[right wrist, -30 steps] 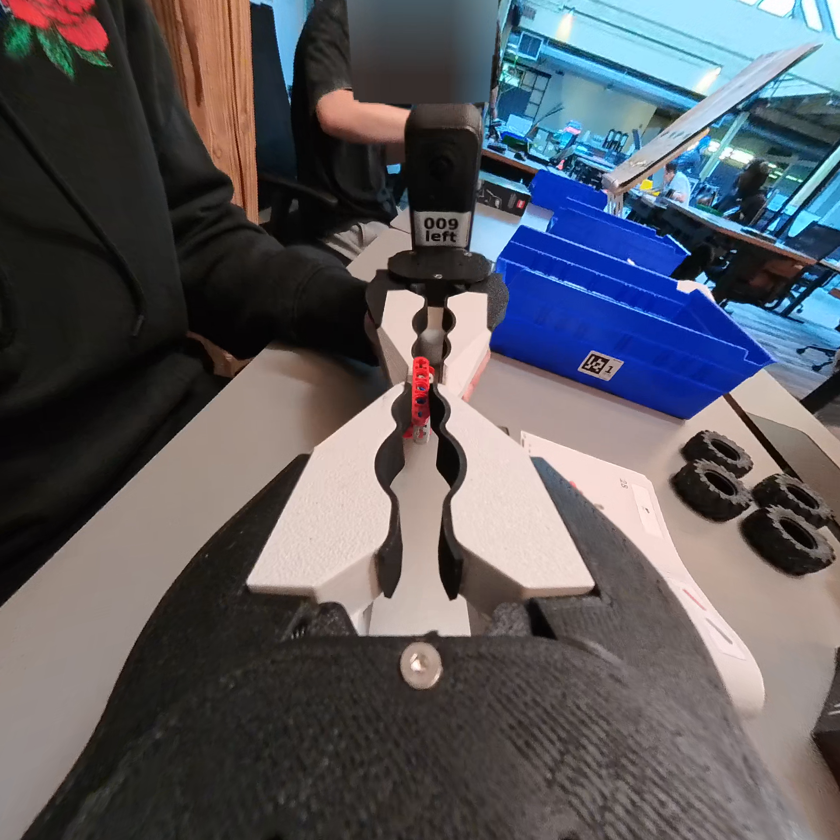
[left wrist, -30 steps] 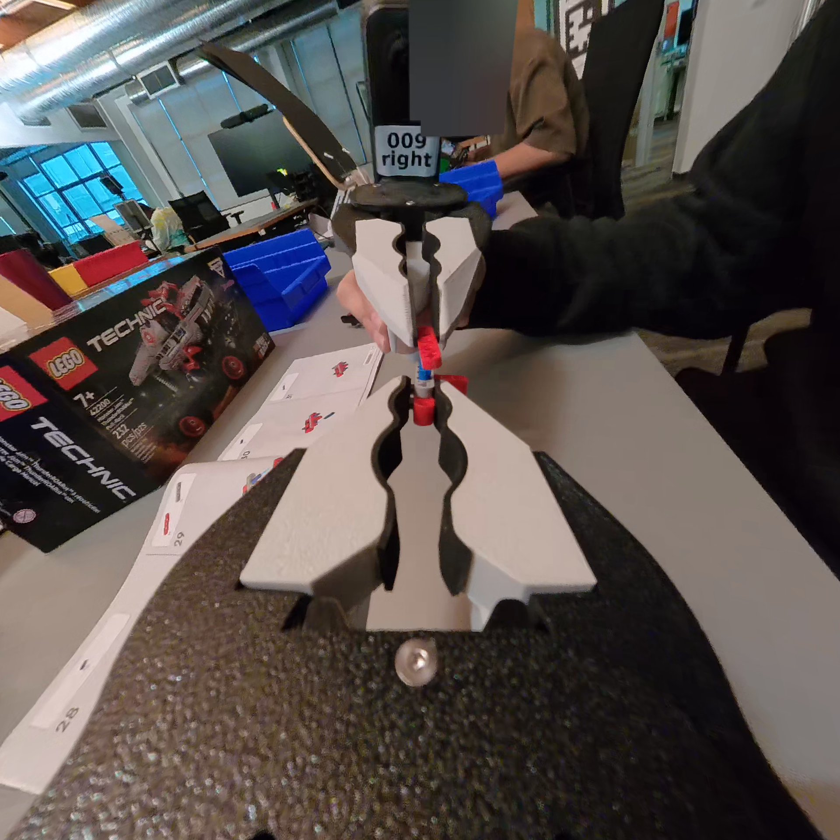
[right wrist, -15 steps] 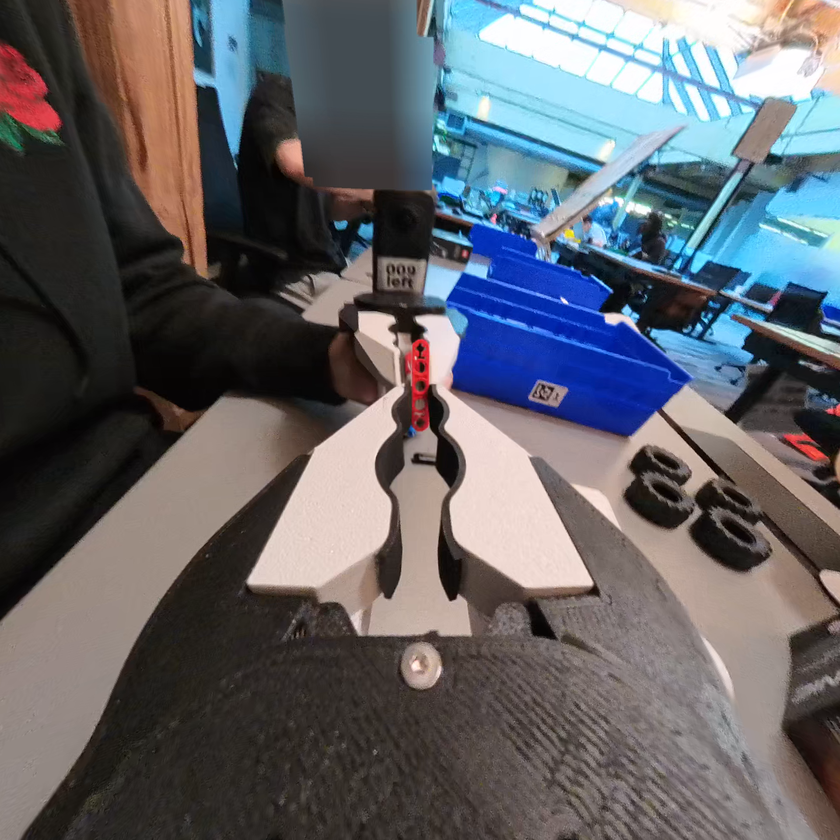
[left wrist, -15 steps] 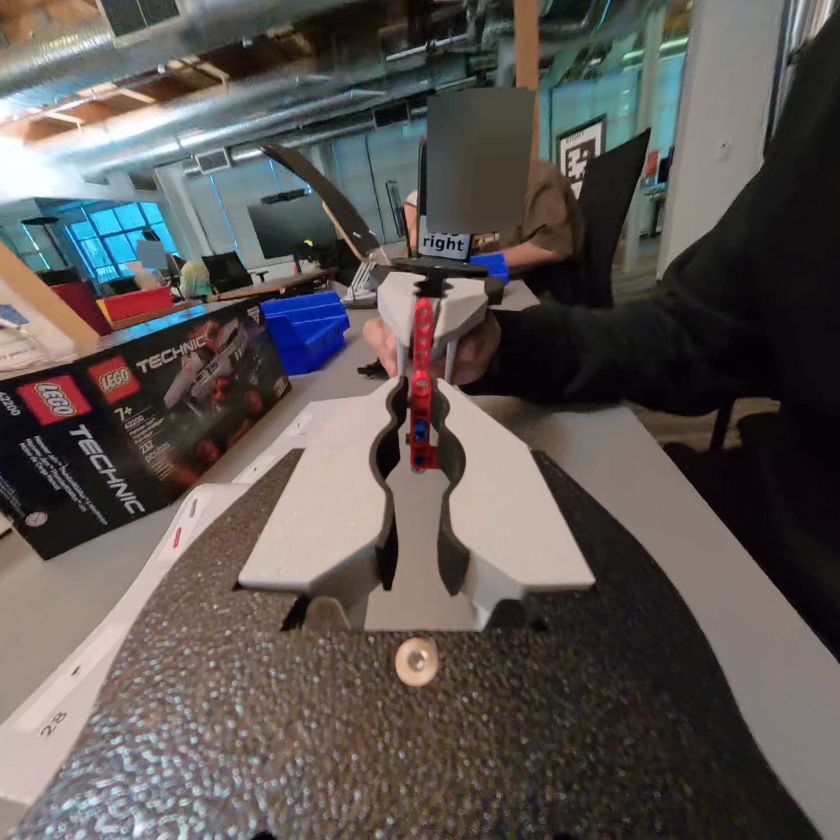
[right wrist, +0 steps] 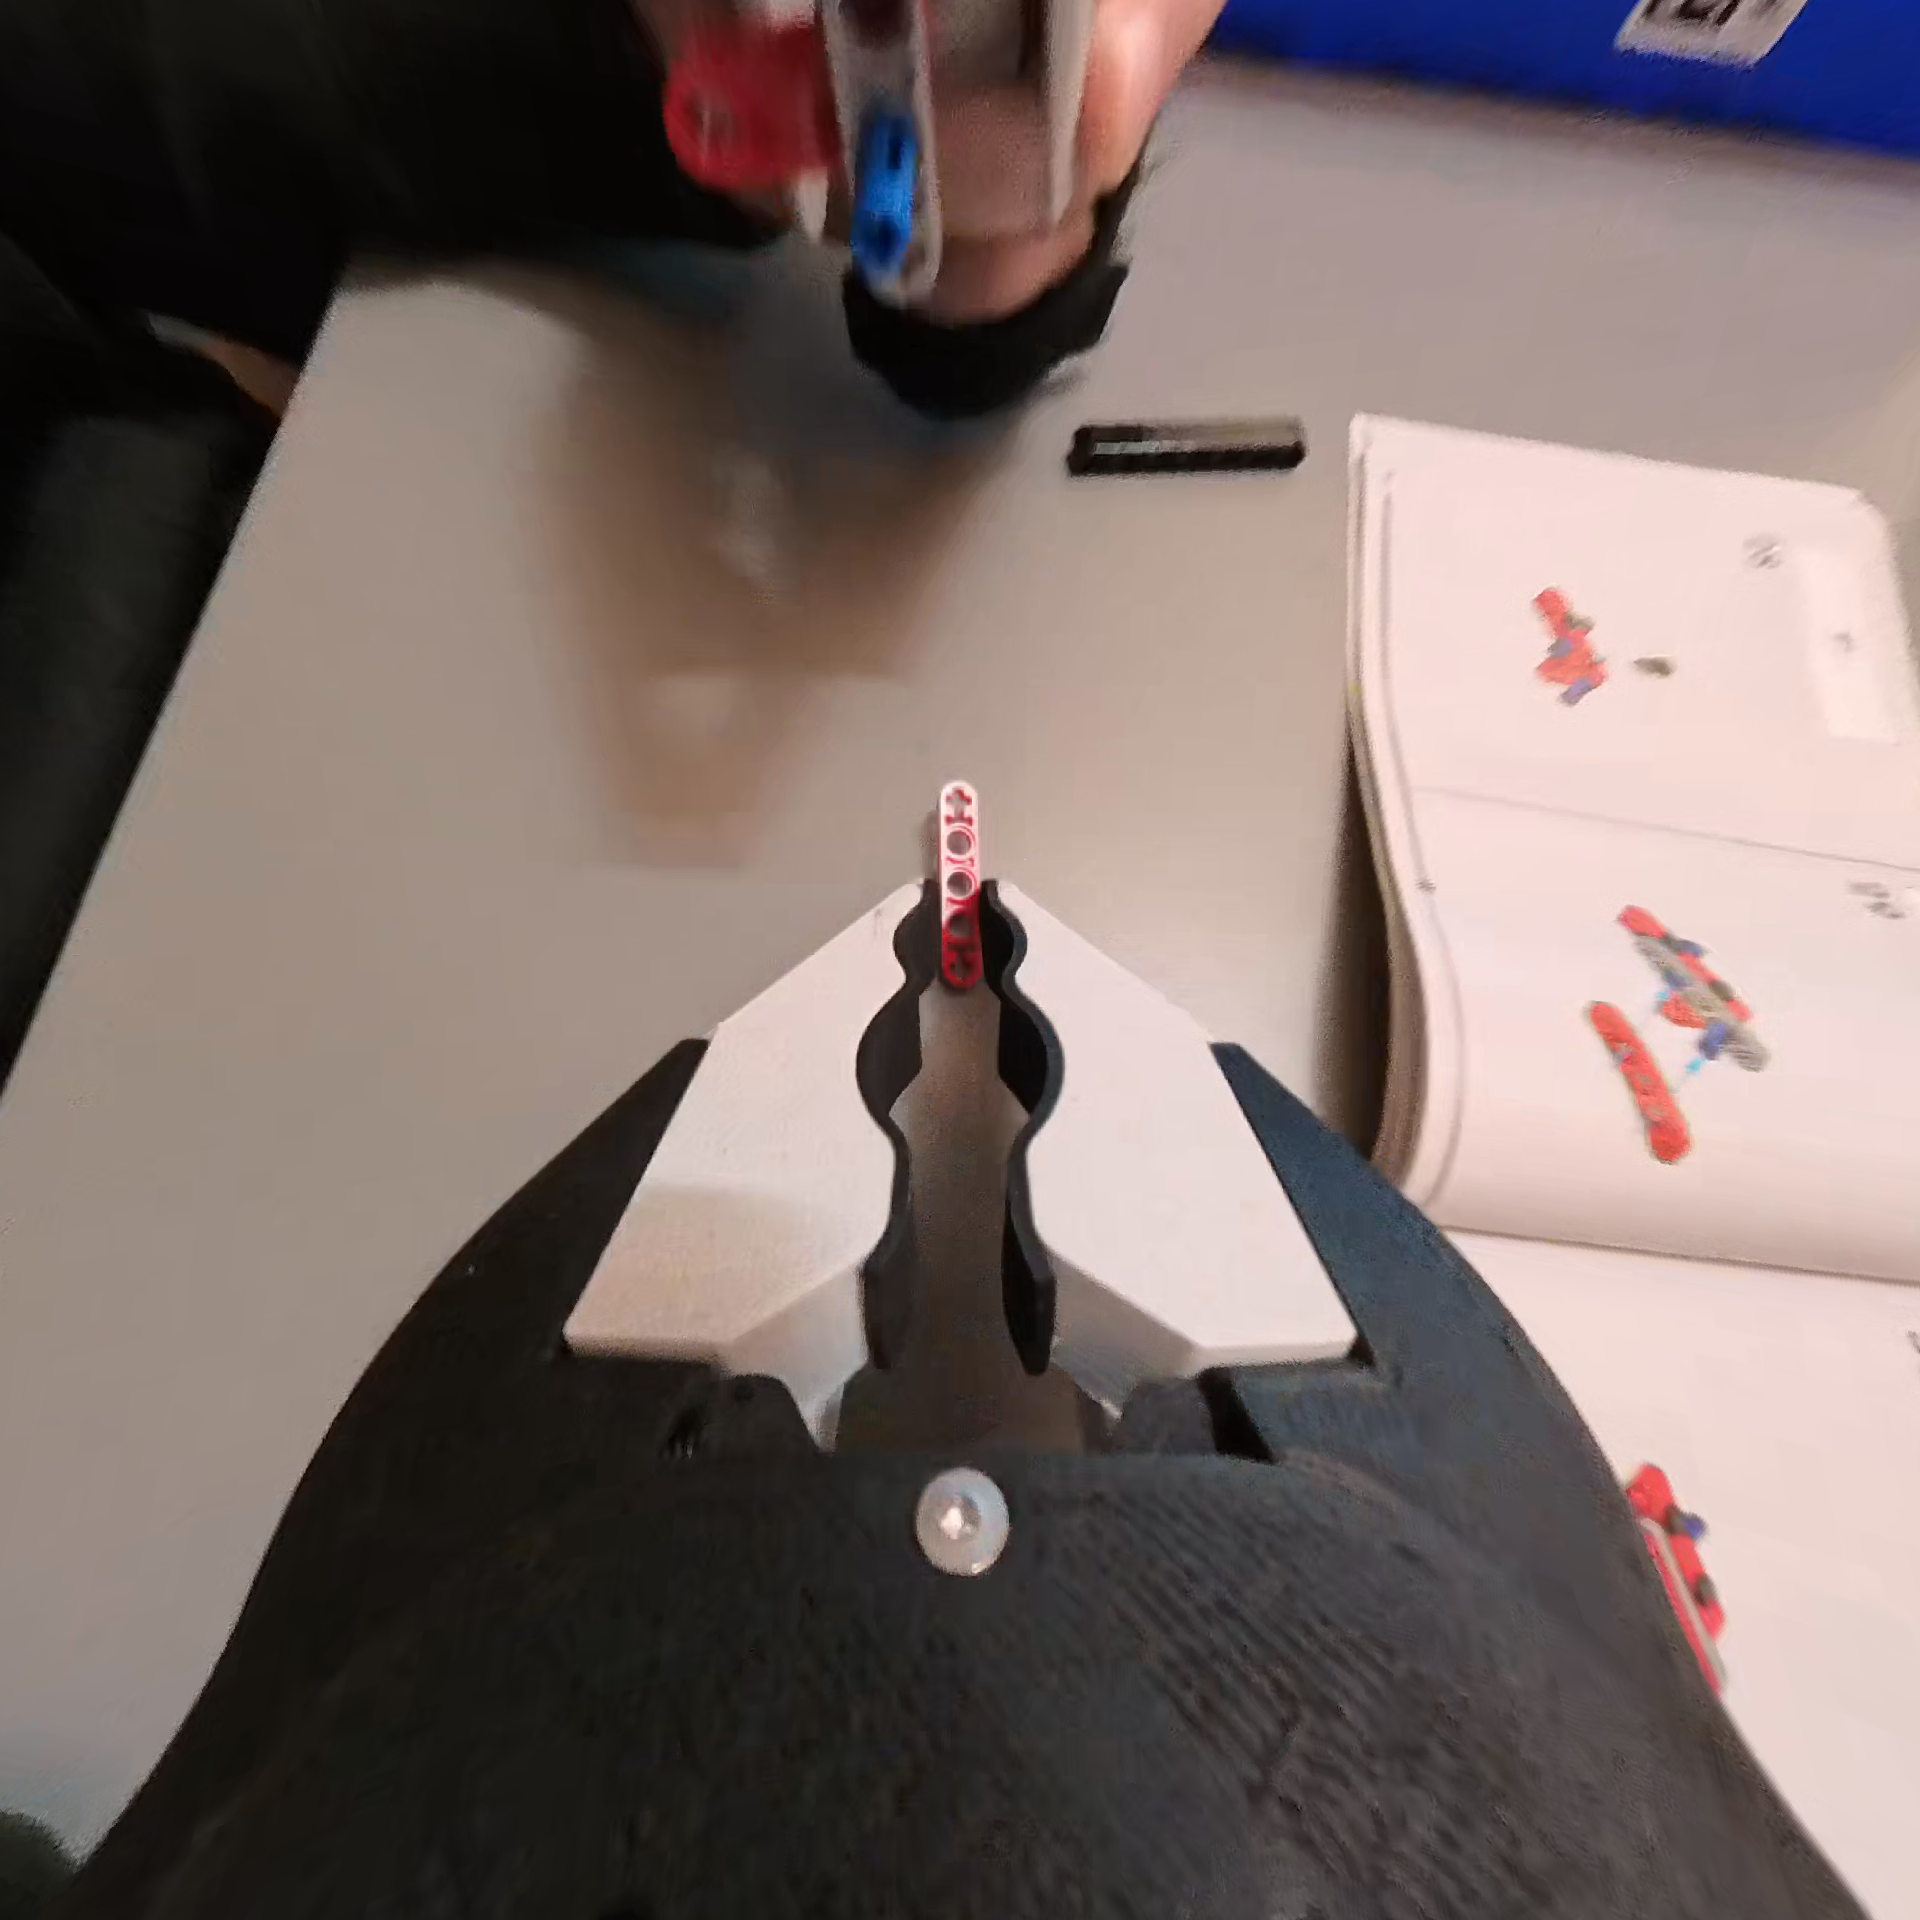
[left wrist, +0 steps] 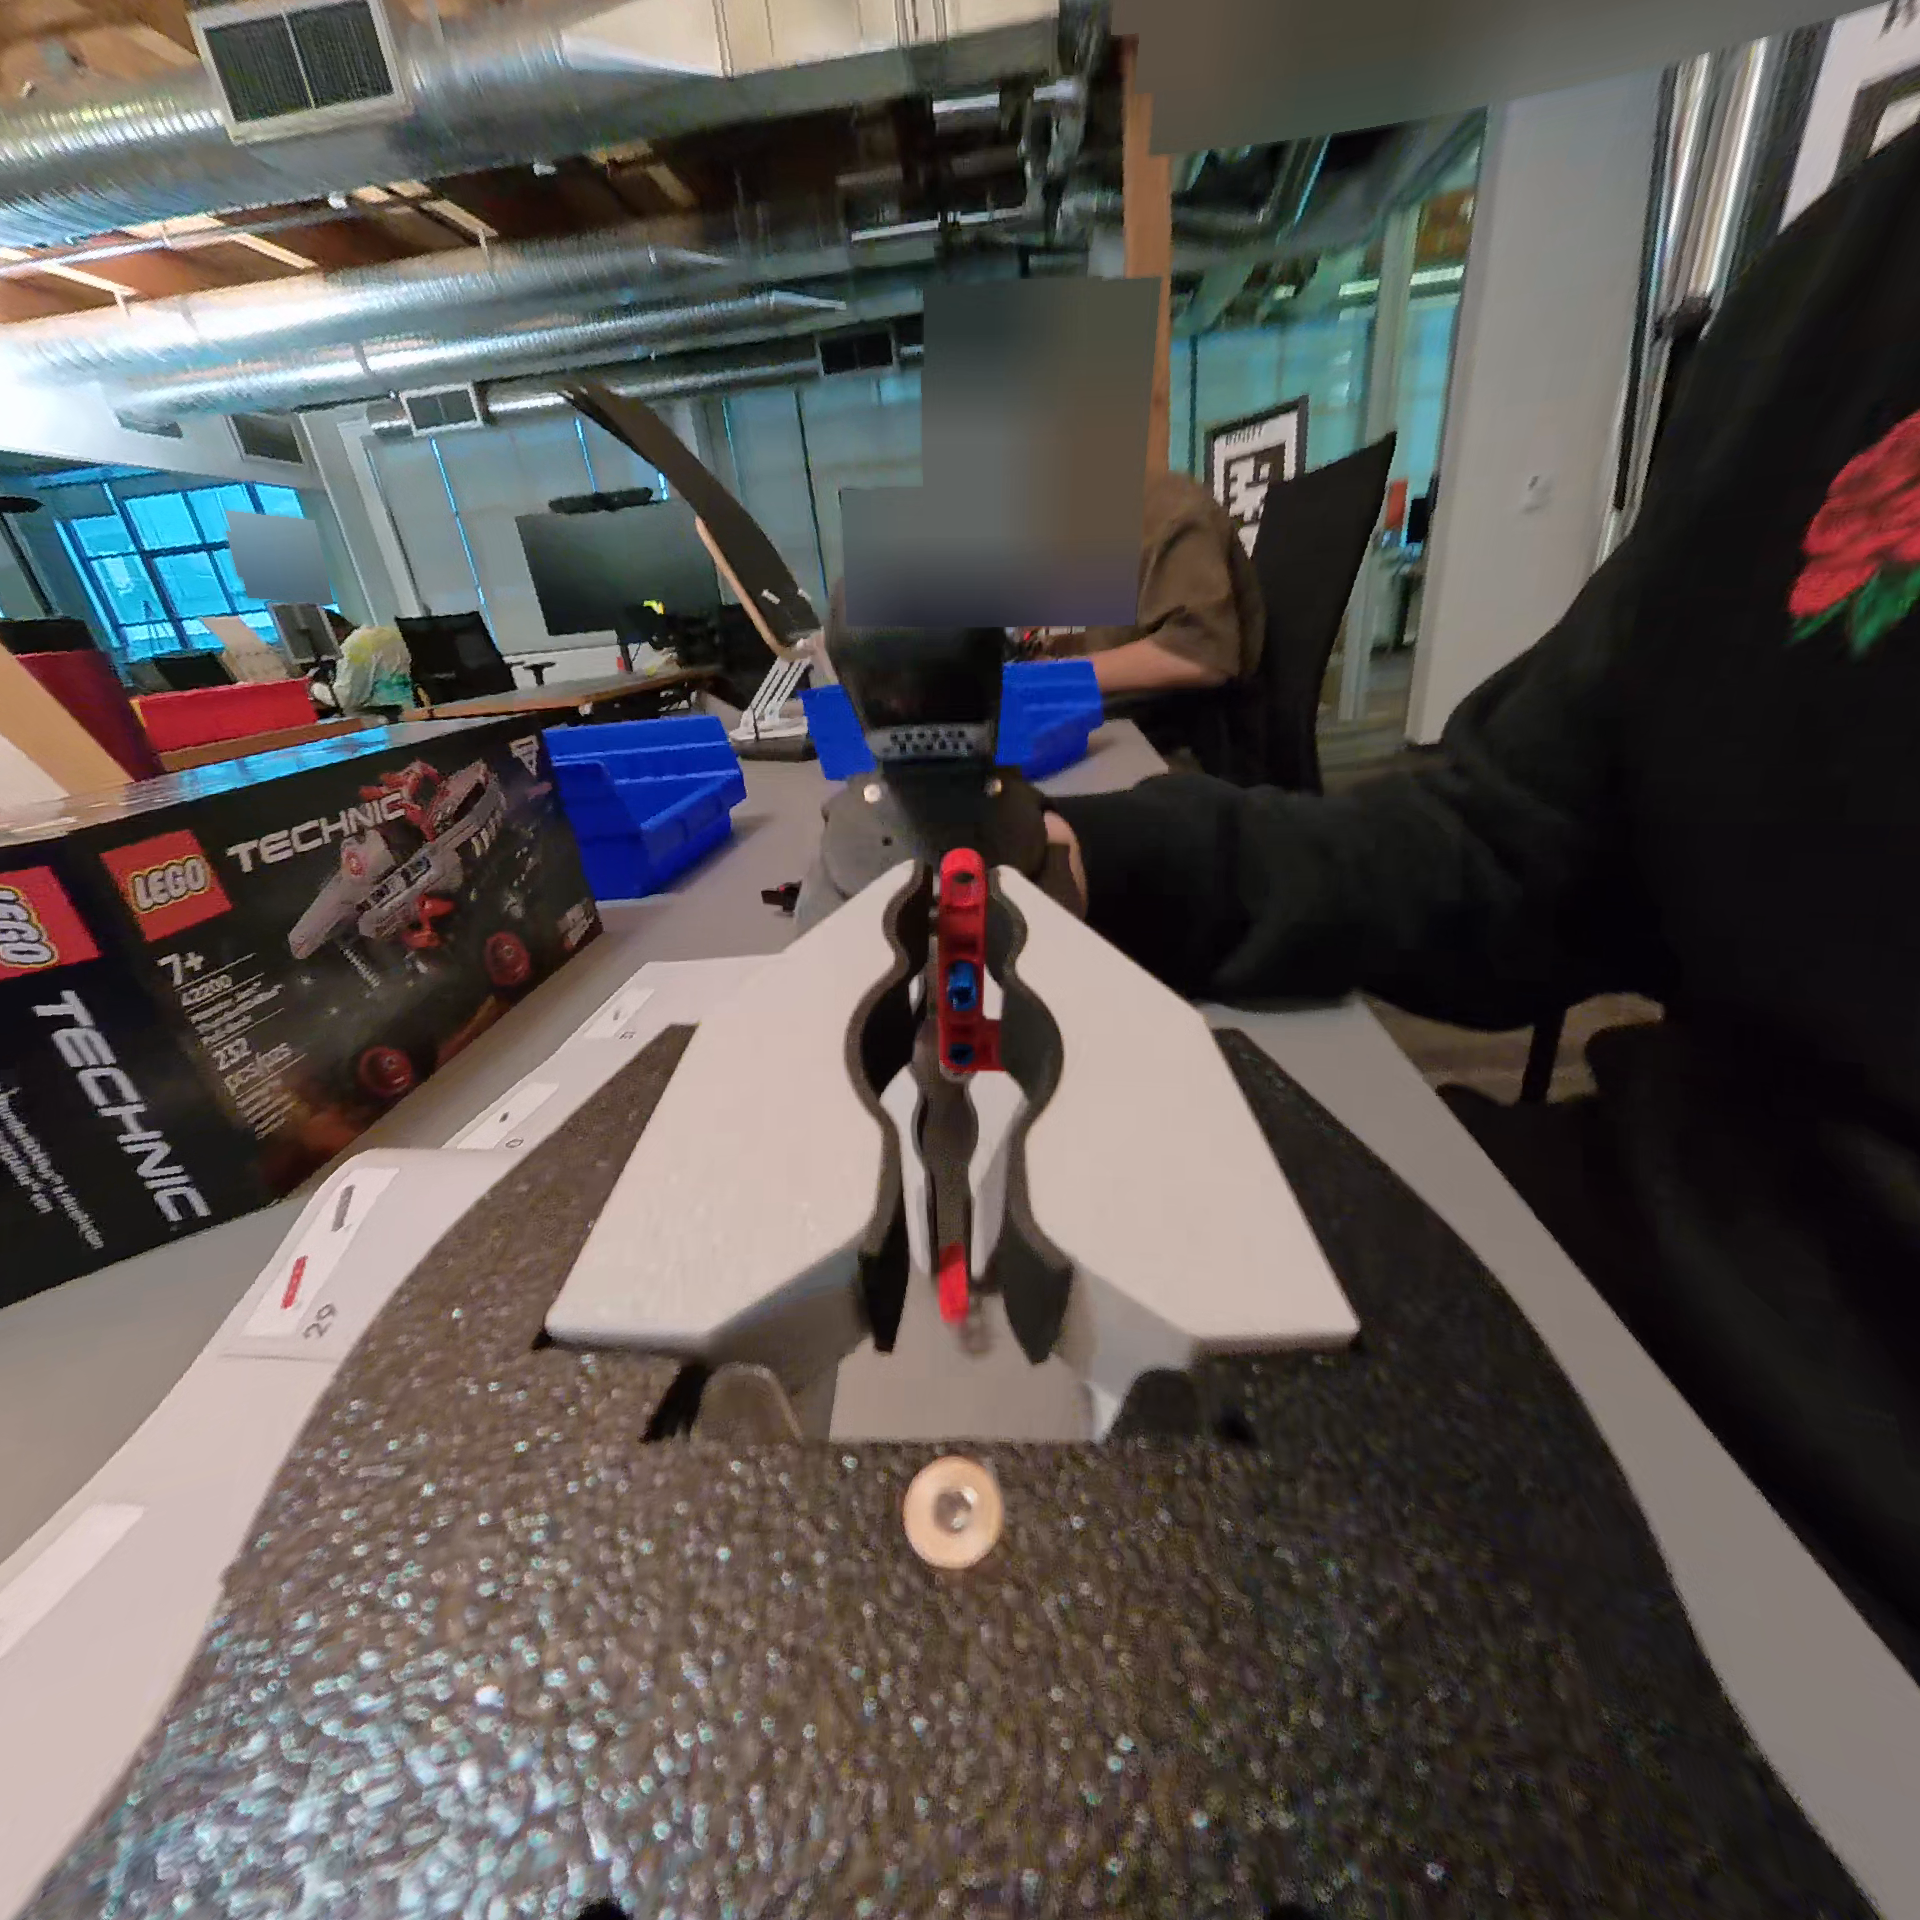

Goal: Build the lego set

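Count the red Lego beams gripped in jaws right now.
2. One red beam, carrying a blue pin, sits in the left gripper. One thin red beam sits in the right gripper. More may lie out of view.

Each gripper had two pale grey, wedge-shaped fingers (left wrist: 1122, 1122) with wavy black inner pads, set in a black pebbled housing (left wrist: 935, 1714) with one silver screw (left wrist: 953, 1509) at its centre. The person wore a black sleeve (left wrist: 1403, 862) and a red rose emblem (left wrist: 1865, 540).
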Available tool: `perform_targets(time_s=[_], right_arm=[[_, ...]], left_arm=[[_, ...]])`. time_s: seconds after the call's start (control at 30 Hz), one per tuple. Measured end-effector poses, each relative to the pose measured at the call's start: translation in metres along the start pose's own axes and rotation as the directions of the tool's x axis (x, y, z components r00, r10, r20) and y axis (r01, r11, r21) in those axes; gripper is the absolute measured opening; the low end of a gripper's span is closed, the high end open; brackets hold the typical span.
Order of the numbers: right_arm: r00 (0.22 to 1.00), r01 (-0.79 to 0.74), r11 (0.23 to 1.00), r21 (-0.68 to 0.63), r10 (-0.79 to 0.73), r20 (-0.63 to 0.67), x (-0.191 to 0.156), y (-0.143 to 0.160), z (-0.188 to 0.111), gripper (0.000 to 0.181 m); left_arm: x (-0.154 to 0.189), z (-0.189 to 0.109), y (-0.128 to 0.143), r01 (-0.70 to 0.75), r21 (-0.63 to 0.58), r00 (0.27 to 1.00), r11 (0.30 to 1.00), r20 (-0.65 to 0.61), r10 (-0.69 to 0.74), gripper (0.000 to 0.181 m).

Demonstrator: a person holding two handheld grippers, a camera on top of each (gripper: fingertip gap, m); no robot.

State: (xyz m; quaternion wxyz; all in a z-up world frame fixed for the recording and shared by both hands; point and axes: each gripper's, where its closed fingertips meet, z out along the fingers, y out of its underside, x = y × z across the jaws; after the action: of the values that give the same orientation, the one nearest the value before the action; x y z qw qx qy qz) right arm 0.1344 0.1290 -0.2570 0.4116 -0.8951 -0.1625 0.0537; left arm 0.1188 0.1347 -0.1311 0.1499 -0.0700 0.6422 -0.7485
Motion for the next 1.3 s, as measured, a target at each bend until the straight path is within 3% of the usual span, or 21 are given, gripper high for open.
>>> perform_targets(time_s=[0.1,0.17,0.23,0.3,0.37,0.43,0.53,0.7,0.97,1.13,1.3], right_arm=[[0.999,-0.014,1.000,0.003,0.013,0.041,-0.007,0.001,0.003,0.021],[1.000,0.001,0.999,0.039,0.000,-0.030,0.005,-0.003,-0.005,0.040],[0.996,0.013,0.976,0.216,0.006,-0.087,0.013,-0.033,-0.021,0.036],[0.998,0.020,0.906,0.424,0.008,-0.065,0.006,-0.069,-0.038,0.028],[0.997,0.057,0.847,0.528,-0.016,-0.081,0.000,-0.093,-0.047,0.027],[0.996,0.084,0.807,0.585,-0.045,-0.081,-0.007,-0.106,-0.052,0.014],[0.997,0.076,0.815,0.574,-0.062,-0.043,-0.014,-0.106,-0.046,0.017],[0.990,0.140,0.812,0.566,-0.102,-0.098,-0.012,-0.105,-0.051,0.005],[0.982,0.185,0.881,0.435,-0.148,-0.118,-0.006,-0.080,-0.046,0.005],[0.979,0.197,0.905,0.377,-0.159,-0.128,-0.004,-0.072,-0.039,0.005],[0.974,0.218,0.927,0.306,-0.187,-0.127,-0.004,-0.062,-0.032,0.005]], left_arm=[[-0.003,-0.001,0.001,0.001,0.000,1.000,1.000,0.019,-0.001,0.006],[-0.003,-0.001,0.000,-0.007,0.005,1.000,1.000,0.021,0.006,0.006],[-0.002,0.000,-0.004,-0.018,0.025,1.000,1.000,0.024,0.018,0.006],[-0.002,0.000,-0.008,-0.030,0.055,0.999,0.998,0.027,0.029,0.006],[0.001,0.001,-0.016,-0.032,0.102,0.999,0.994,0.015,0.030,0.006],[0.003,0.003,-0.021,-0.028,0.138,1.000,0.990,0.012,0.026,0.006],[0.005,0.004,-0.023,-0.033,0.153,0.999,0.988,0.006,0.033,0.007],[0.006,0.004,-0.022,-0.052,0.140,0.999,0.989,0.007,0.051,0.007],[-0.003,0.003,0.020,-0.154,-0.182,0.985,0.971,0.052,0.166,0.011],[-0.003,0.000,0.032,-0.131,-0.274,0.989,0.953,0.034,0.145,0.012],[0.000,-0.001,0.045,-0.029,-0.335,0.999,0.942,0.014,0.036,0.007]])
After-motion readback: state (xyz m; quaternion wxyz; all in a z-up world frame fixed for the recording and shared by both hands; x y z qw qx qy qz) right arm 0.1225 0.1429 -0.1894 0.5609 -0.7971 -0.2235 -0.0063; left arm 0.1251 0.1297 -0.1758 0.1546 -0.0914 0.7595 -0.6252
